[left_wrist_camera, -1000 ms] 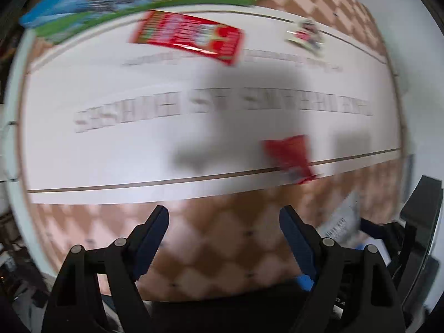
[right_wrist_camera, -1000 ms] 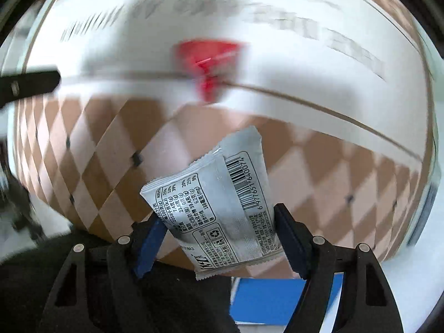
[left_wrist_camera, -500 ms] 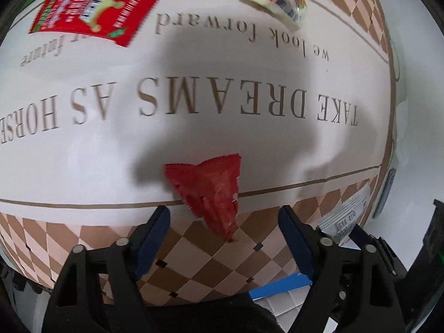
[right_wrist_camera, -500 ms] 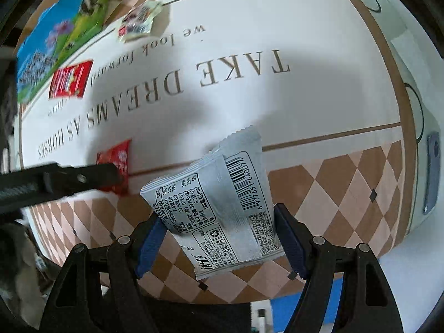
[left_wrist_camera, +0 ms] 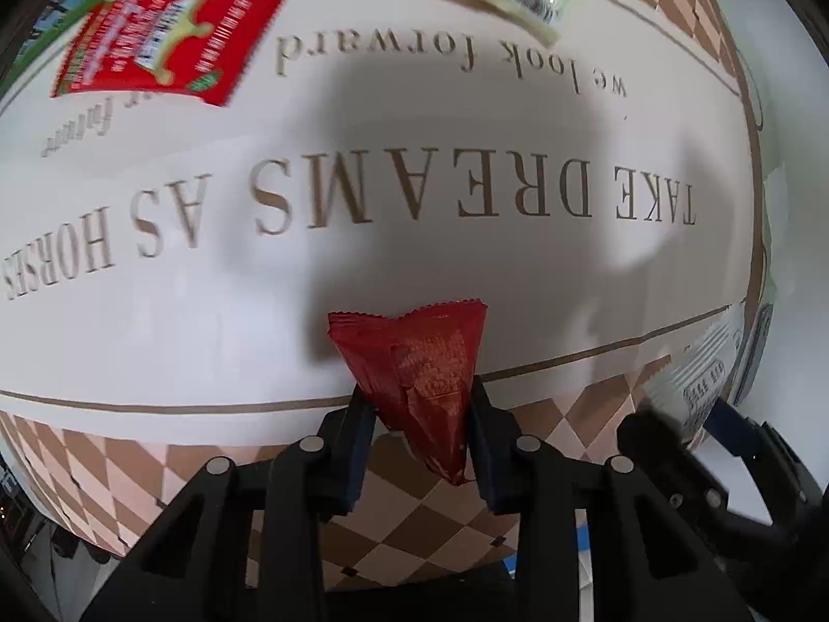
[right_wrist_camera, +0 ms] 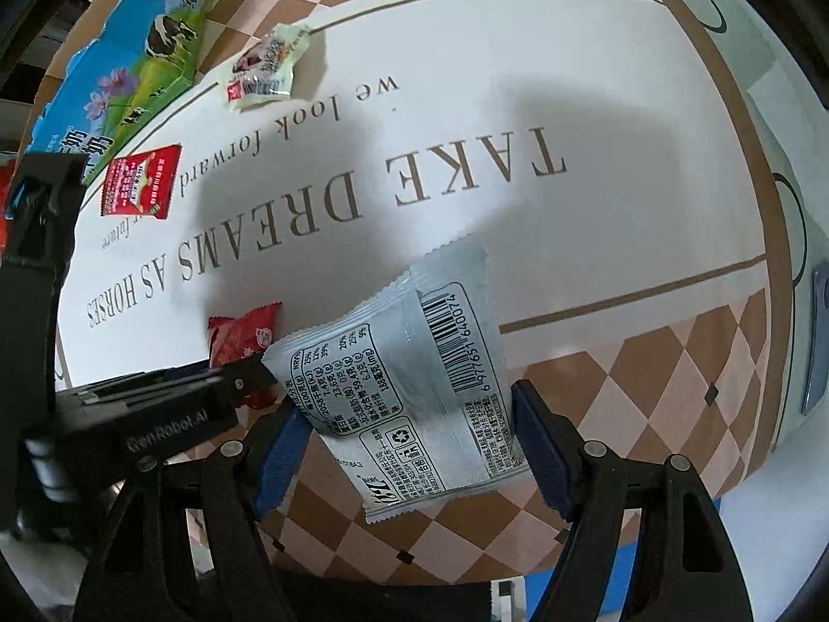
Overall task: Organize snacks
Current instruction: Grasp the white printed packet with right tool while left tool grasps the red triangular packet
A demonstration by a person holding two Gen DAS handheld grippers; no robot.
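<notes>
1. The left tool (left_wrist_camera: 419,417) has just been closing, and its jaws are now clamped on the small red packet (left_wrist_camera: 422,368), which lies where the checked border of the worktop (left_wrist_camera: 466,269) meets the white printed panel. The packet is gripped by its narrow lower end, and I cannot tell whether it has left the surface.
2. The right tool (right_wrist_camera: 409,430) is clamped on the silver packet (right_wrist_camera: 414,383), barcode side up, held clear above the checked border, just beside the left tool.
3. So 2 snacks are in hand and neither has been put away; no bin or tray for them shows in either view, so where they belong is unclear.
4. Farther off, 2 more snacks lie loose on the white panel: a flat red sachet (right_wrist_camera: 137,187) near the far-left edge and a pale wrapped snack (right_wrist_camera: 267,70) beyond the printed lettering.
5. Farthest, a blue and green carton (right_wrist_camera: 129,67) with cows sits along the worktop's far corner.
6. Judged from this, most of the sorting remains. The 2 tools sit close together, so lifting either could knock the other.
</notes>
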